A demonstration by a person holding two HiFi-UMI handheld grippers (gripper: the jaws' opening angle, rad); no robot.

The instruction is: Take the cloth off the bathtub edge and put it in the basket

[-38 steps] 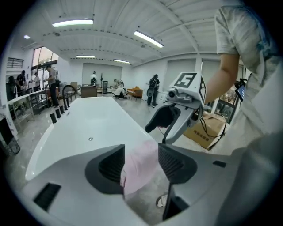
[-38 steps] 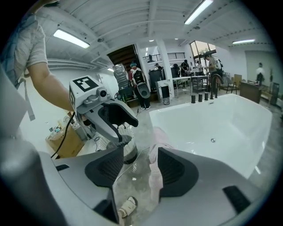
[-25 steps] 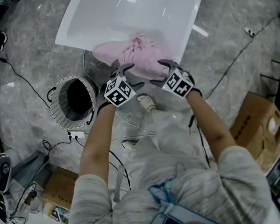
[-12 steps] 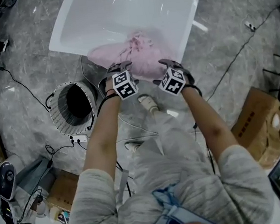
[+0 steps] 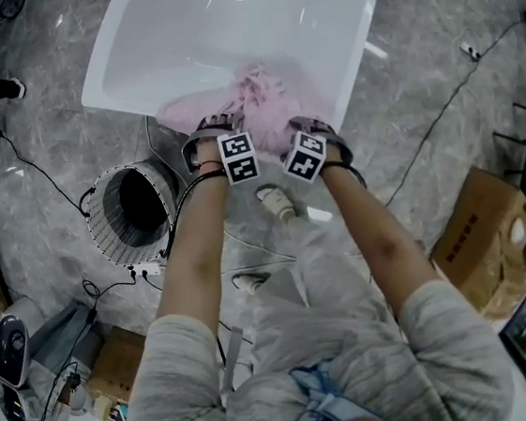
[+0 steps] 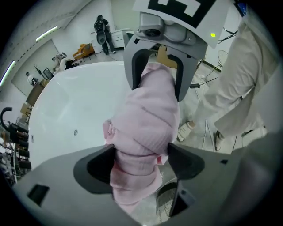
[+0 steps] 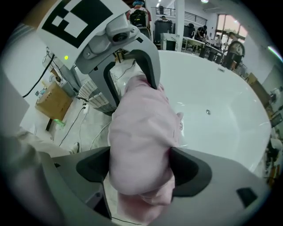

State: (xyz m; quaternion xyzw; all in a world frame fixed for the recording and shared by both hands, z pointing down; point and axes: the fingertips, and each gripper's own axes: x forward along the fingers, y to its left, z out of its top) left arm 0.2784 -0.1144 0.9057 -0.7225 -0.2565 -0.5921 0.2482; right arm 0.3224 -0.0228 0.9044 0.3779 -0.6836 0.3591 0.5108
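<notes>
Cloth [image 5: 250, 98] is pink and bunched, draped over the near edge of the bathtub [image 5: 224, 30]. It lies partly in the basin and partly over the rim.

Left gripper [image 6: 141, 152]: jaws sit on both sides of the cloth and the fabric narrows where they meet it, so it is clamped on the fold. Right gripper [image 7: 140, 165]: jaws are spread wide and the cloth fills the gap. Fabric touches both inner faces, but I see no squeeze, so it is not gripping. The two grippers face each other across the same bundle, close together at the rim.

Basket [image 5: 104, 223] stands on the floor [image 5: 435, 62] to the left, just beside the tub's near-left corner. Its mouth is up and its inside is dark. It is near the left gripper and lower than the rim.

Clearances:
- Between rim and basket there is bare floor, with a cable [image 5: 51, 172] running past the basket's far side.
- Directly under the grippers are the person's shoe [image 5: 276, 201] and legs, so it is tight there.
- On the right side, the cardboard box [image 5: 482, 227] is well apart from the tub edge, with open floor between.
- The tub basin beyond the cloth is smooth white, with only the cloth lying against the wall.
</notes>
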